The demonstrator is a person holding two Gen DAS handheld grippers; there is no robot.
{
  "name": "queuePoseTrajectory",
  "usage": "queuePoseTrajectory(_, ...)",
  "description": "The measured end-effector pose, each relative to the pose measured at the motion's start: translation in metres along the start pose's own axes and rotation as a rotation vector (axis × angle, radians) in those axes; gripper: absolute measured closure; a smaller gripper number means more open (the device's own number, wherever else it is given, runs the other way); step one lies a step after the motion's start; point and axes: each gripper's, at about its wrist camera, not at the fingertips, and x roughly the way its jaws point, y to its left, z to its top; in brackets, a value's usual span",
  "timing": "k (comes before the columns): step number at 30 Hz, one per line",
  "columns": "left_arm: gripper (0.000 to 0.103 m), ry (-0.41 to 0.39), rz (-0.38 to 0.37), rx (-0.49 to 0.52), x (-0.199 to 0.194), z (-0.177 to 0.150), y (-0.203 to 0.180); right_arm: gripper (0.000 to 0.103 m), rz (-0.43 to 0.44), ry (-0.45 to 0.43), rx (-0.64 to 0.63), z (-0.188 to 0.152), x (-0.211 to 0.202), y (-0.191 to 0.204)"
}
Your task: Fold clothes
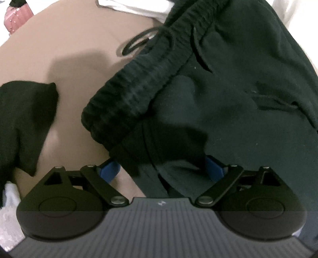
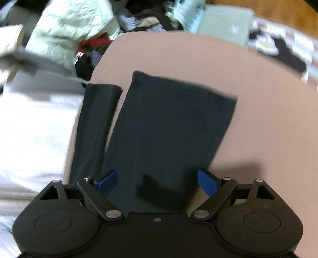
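Dark sweatpants lie on a tan table (image 1: 79, 59). In the left wrist view their ribbed waistband (image 1: 139, 83) and a looped drawstring (image 1: 137, 42) run up the middle, and the seat (image 1: 238, 99) fills the right side. My left gripper (image 1: 162, 169) is open, its blue fingers (image 1: 110, 170) spread wide, with the fabric's lower edge lying loosely between them. In the right wrist view the two pant legs (image 2: 169, 129) stretch away side by side to their cuffs. My right gripper (image 2: 158, 181) is open, straddling the wider leg just above it.
A separate dark piece of cloth (image 1: 27, 123) lies at the left. A pink quilted object (image 1: 16, 17) and white cloth (image 1: 139, 8) sit at the far edge. Beyond the table (image 2: 258, 119) lie a heap of clothes (image 2: 69, 29) and a white sheet (image 2: 29, 129).
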Motion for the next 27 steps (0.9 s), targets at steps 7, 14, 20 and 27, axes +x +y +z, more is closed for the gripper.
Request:
queuePoseTrajectory(7,0.006,-0.041,-0.029,-0.103,0.003,-0.009,0.008,0.012,-0.038,0.069,0.180,0.014,0.016,-0.053)
queuePoseTrajectory(14,0.074,-0.098,-0.092,-0.013,-0.008,-0.010,-0.004,0.011,0.075,0.095,0.217,0.017,0.017,-0.091)
queuePoseTrajectory(20,0.084,-0.155,-0.062,0.062,-0.030,-0.011,-0.021,0.014,0.062,0.100,0.007,0.015,0.023,-0.063)
queuePoseTrajectory(27,0.084,-0.194,-0.057,0.079,-0.048,-0.012,-0.022,0.095,0.126,0.031,-0.218,0.012,0.015,-0.040)
